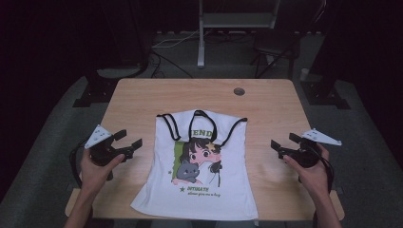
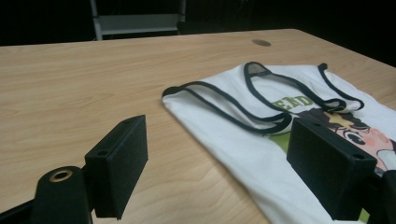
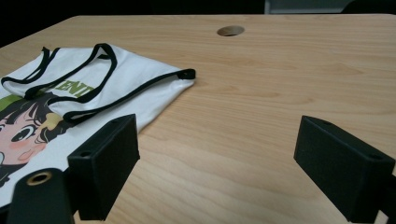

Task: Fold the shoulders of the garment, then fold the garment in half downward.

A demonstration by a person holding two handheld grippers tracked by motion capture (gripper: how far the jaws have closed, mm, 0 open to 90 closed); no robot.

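White tank top (image 1: 197,178) with black trim and a cartoon print lies flat mid-table (image 1: 133,99), its straps folded down at the far end. Left gripper (image 1: 127,141) sits just left of it and right gripper (image 1: 283,145) farther off to its right, both with jaws wide and empty.

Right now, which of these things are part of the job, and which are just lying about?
Probably part of the job:
white printed top
left gripper, open
right gripper, open
wooden table

Just there:
metal stand behind the table
floor cables
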